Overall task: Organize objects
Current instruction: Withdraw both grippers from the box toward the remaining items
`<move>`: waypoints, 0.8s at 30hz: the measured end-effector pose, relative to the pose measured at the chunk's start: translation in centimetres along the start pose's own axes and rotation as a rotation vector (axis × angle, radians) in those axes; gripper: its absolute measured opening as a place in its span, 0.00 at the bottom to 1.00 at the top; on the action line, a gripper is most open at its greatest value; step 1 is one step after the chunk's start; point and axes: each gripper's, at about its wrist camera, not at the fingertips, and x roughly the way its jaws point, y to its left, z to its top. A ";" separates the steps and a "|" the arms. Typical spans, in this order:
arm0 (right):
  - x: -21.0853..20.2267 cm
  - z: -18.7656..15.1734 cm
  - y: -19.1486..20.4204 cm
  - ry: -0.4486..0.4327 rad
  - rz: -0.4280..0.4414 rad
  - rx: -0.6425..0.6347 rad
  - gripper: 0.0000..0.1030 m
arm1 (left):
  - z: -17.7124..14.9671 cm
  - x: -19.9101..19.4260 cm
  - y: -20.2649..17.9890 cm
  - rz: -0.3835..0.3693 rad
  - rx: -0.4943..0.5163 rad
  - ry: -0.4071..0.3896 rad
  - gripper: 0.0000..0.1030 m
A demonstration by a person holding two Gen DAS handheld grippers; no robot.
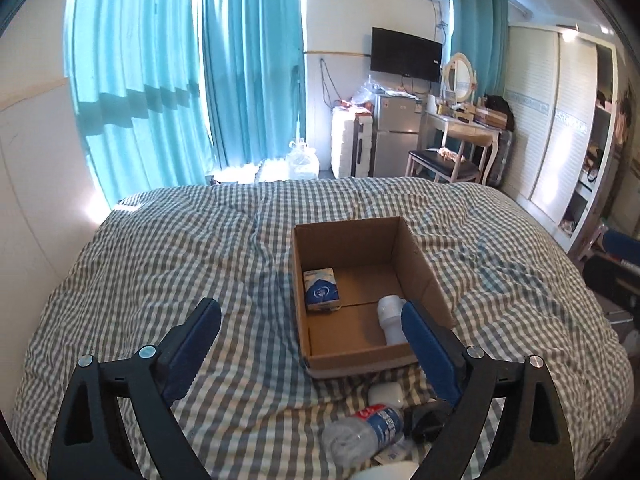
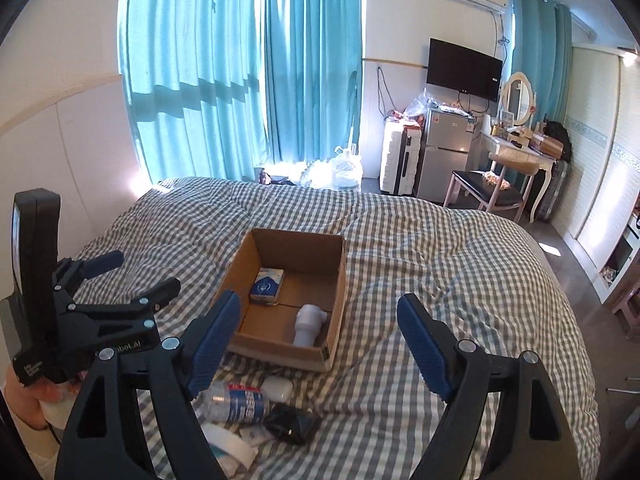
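Observation:
An open cardboard box point(image 1: 352, 240) point(image 2: 296, 248) sits on the checked bed. Inside it lie a blue-and-white tissue pack point(image 1: 320, 290) point(image 2: 267, 285) and a white bottle point(image 1: 391, 318) point(image 2: 307, 324). In front of the box lie a clear water bottle point(image 1: 364, 428) point(image 2: 236, 400), a white case point(image 1: 386, 395) point(image 2: 278, 388) and a black object point(image 1: 430, 420) point(image 2: 290, 424). My left gripper point(image 1: 311, 312) point(image 2: 140, 272) hangs open and empty above the bed, left of the box. My right gripper point(image 2: 319, 302) is open and empty above the box's near side.
White packets point(image 2: 232, 448) lie at the bed's near edge. The checked duvet point(image 1: 160, 260) spreads wide around the box. Beyond the bed are teal curtains point(image 1: 160, 80), a small fridge point(image 2: 446, 152), a white suitcase point(image 2: 400, 160), a chair point(image 2: 488, 192) and a wardrobe point(image 1: 560, 120).

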 end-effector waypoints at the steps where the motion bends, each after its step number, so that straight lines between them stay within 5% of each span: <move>1: -0.7 -0.6 0.2 -0.001 -0.003 -0.006 0.78 | -0.4 -0.6 0.0 0.004 -0.003 -0.001 0.92; 11: -2.8 -8.1 2.3 0.025 -0.109 -0.090 0.81 | -6.3 -3.1 -0.9 0.023 0.007 0.029 0.93; 24: 5.2 -15.7 -0.6 0.228 -0.118 0.040 0.81 | -14.7 2.7 -5.4 -0.024 0.056 0.240 0.93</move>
